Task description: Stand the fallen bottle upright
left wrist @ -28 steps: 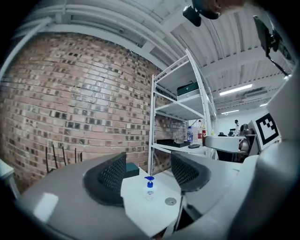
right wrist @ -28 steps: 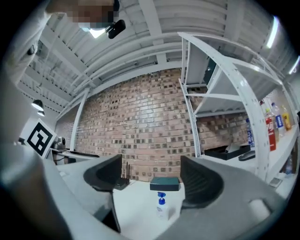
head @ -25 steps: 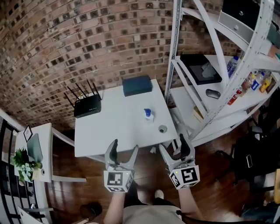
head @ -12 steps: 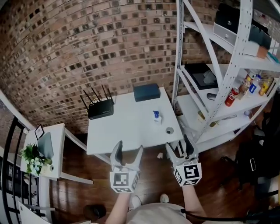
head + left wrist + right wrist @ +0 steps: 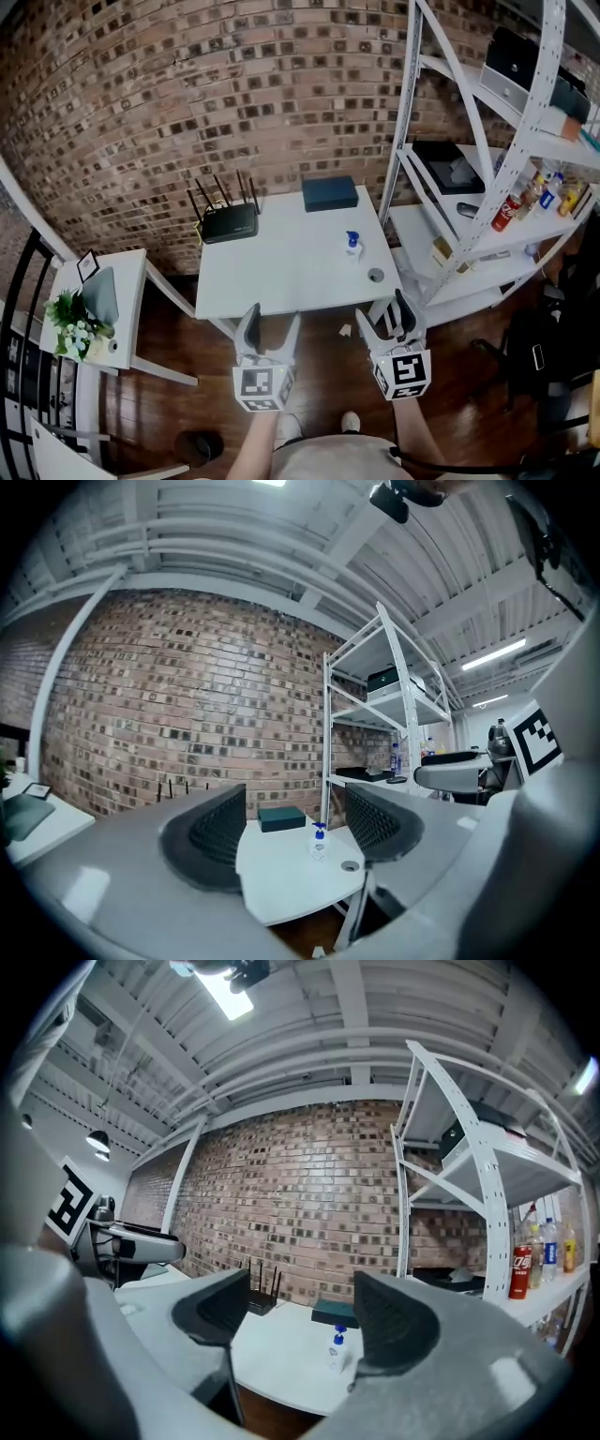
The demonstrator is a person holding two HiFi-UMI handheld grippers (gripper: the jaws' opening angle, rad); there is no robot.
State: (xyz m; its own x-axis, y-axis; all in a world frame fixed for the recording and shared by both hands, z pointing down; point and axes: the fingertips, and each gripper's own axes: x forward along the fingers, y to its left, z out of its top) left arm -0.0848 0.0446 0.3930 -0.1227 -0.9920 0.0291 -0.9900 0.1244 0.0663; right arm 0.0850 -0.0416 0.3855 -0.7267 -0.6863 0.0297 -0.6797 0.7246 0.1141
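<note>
A small clear bottle with a blue pump top (image 5: 352, 245) stands upright near the right end of the white table (image 5: 281, 272). It also shows between the jaws in the left gripper view (image 5: 320, 841) and the right gripper view (image 5: 336, 1350), far off. My left gripper (image 5: 270, 323) hangs off the table's near edge; its jaws have just been closing, with nothing between them. My right gripper (image 5: 384, 319) is beside it, open and empty, its jaws a little narrower than a second ago. Neither touches the bottle.
A black router (image 5: 230, 222) and a dark teal box (image 5: 329, 193) sit at the table's back. A small grey round thing (image 5: 375, 275) lies near the bottle. A white shelf rack (image 5: 487, 169) stands at the right. A side table with a plant (image 5: 75, 323) stands at the left.
The table and bottle have slid rightward and look slightly smaller in the head view. Both grippers stay off the near edge. The left jaws stand narrower than half a second ago.
</note>
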